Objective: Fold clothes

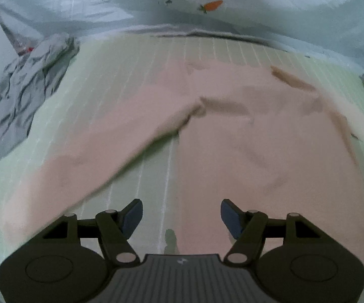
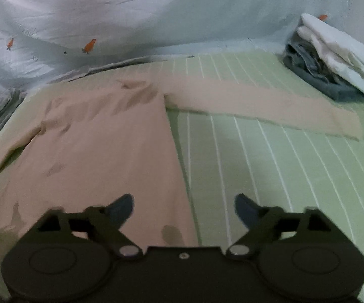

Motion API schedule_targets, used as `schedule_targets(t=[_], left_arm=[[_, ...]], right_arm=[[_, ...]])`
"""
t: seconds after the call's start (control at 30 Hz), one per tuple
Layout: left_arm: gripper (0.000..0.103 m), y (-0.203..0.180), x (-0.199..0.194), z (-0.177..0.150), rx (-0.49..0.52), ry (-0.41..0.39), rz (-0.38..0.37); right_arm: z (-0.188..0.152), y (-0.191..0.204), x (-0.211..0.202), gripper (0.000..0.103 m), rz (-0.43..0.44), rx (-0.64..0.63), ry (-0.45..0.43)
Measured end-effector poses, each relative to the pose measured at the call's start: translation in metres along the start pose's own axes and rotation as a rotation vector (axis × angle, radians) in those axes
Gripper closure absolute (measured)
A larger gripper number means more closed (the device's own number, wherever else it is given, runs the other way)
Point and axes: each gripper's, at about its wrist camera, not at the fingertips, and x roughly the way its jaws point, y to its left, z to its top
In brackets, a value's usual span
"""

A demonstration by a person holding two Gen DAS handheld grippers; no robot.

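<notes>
pale pink long-sleeved top (image 1: 245, 131) lies flat on the green striped bed (image 2: 270, 166); left claw (image 1: 181, 218) and right claw (image 2: 184, 209) hover open, empty.

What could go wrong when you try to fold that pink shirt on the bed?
1. The long right sleeve of the pink shirt stretches almost to the folded clothes stack; swinging it in might knock the stack.
2. The shirt's chest shows wrinkles, so a fold now could turn out lumpy.
3. Both the left hand-held gripper and right hand-held gripper are open and empty; a shallow pinch might grab the green striped sheet too.
</notes>
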Motion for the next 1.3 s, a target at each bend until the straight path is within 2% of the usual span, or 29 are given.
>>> schedule_targets(t=[0.17,0.3,0.43,0.57,0.73,0.87,0.9,0.93,0.97,1.03,1.07,1.1,1.17,1.23,1.3], left_arm=[[0.032,0.012,0.028,0.044,-0.013,-0.012,0.02],[0.03,0.025,0.062,0.088,-0.044,-0.018,0.03],[0.029,0.031,0.1,0.134,-0.067,-0.026,0.032],[0.029,0.02,0.138,0.172,-0.019,-0.043,0.055],[0.029,0.012,0.178,0.197,0.039,-0.036,0.032],[0.032,0.002,0.194,0.2,0.094,-0.023,-0.016],[0.043,0.0,0.197,0.199,0.099,-0.023,-0.029],[0.049,-0.002,0.199,0.197,0.098,-0.017,-0.041],[0.056,-0.003,0.2,0.195,0.096,-0.01,-0.053],[0.071,-0.005,0.199,0.193,0.078,-0.024,-0.071],[0.088,-0.006,0.198,0.192,0.069,-0.032,-0.072],[0.095,-0.007,0.198,0.191,0.066,-0.043,-0.056],[0.096,-0.006,0.197,0.193,0.059,-0.071,-0.015],[0.096,0.002,0.196,0.197,-0.003,-0.089,0.002],[0.095,0.012,0.199,0.201,-0.082,-0.092,-0.004]], right_arm=[[0.042,-0.004,0.046,0.0,0.019,0.002,-0.026],[0.086,0.006,0.091,0.0,0.031,-0.048,-0.05],[0.144,0.019,0.155,0.0,0.065,-0.133,-0.012],[0.193,0.038,0.227,0.0,0.032,-0.276,0.03],[0.22,0.049,0.275,0.001,0.104,-0.396,0.028],[0.225,0.048,0.29,0.008,0.192,-0.43,0.065],[0.226,0.045,0.291,0.012,0.218,-0.427,0.074],[0.228,0.042,0.292,0.015,0.244,-0.424,0.082],[0.229,0.039,0.292,0.023,0.268,-0.411,0.086],[0.232,0.034,0.29,0.057,0.307,-0.404,0.084],[0.232,0.034,0.288,0.093,0.332,-0.399,0.091],[0.232,0.034,0.287,0.096,0.321,-0.39,0.098],[0.228,0.039,0.285,0.096,0.273,-0.419,0.071],[0.224,0.045,0.283,0.097,0.221,-0.451,0.039],[0.223,0.039,0.284,0.096,0.183,-0.372,0.023]])
